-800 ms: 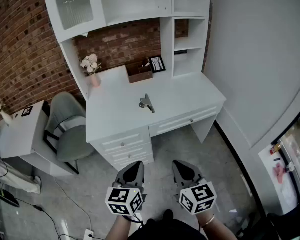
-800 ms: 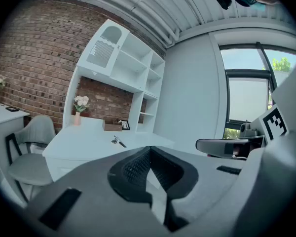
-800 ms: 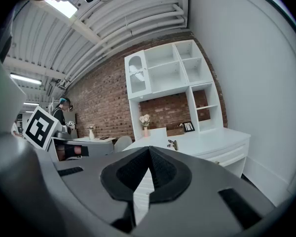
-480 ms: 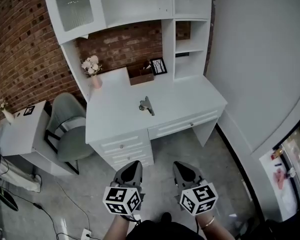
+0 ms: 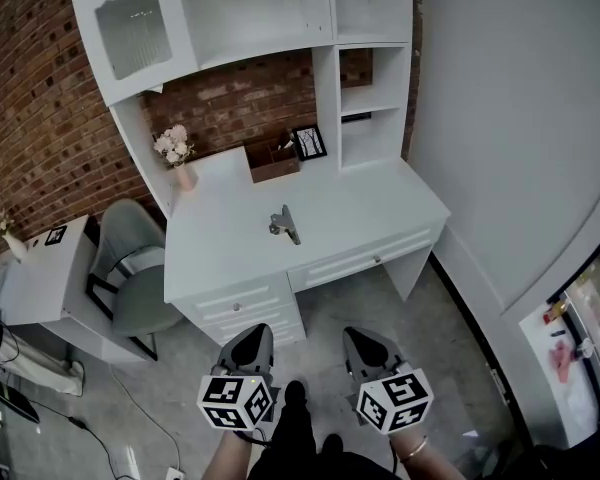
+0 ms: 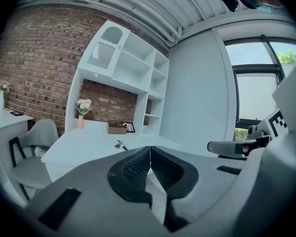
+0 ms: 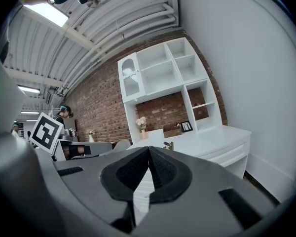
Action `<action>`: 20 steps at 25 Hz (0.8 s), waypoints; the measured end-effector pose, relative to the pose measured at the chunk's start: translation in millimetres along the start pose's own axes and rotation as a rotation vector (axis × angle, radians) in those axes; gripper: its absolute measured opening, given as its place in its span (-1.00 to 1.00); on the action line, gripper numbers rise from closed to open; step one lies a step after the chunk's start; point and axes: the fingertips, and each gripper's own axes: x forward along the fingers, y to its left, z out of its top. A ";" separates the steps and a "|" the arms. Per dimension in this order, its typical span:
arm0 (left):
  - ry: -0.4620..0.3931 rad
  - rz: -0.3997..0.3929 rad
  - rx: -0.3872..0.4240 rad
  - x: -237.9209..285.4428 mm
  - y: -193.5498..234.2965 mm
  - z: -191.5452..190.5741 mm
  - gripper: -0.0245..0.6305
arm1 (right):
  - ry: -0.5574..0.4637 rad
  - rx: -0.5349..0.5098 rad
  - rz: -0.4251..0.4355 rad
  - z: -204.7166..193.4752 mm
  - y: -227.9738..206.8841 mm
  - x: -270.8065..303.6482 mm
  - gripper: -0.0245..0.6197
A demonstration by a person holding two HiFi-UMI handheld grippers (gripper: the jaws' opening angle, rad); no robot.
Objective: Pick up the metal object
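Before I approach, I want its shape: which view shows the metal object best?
The head view: the metal object lies unobstructed on the desk, seen from above. Both gripper views show it only as a tiny shape.

Left gripper (image 5: 254, 332) and right gripper (image 5: 360, 336) side by side, fingers (image 6: 130, 169) closed, empty.

The metal object (image 5: 284, 225) lies on the desk (image 5: 380, 203); chair (image 5: 135, 293) left; box (image 5: 272, 163) behind it.
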 end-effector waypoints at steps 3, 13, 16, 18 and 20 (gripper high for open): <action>0.002 -0.008 0.008 15.6 2.9 3.7 -0.90 | -0.002 0.013 -0.019 2.8 -12.4 8.8 -0.91; 0.030 -0.018 -0.004 90.8 53.1 5.6 -0.90 | 0.009 0.028 -0.019 11.5 -35.8 87.9 -0.91; 0.046 -0.026 -0.012 120.9 75.9 8.5 -0.89 | 0.019 0.034 -0.026 14.8 -44.8 124.0 -0.91; 0.058 -0.035 -0.018 140.6 90.5 11.0 -0.89 | 0.029 0.039 -0.032 17.5 -50.2 147.9 -0.91; 0.070 -0.046 -0.023 159.7 103.4 13.6 -0.89 | 0.037 0.044 -0.041 20.2 -56.5 170.1 -0.91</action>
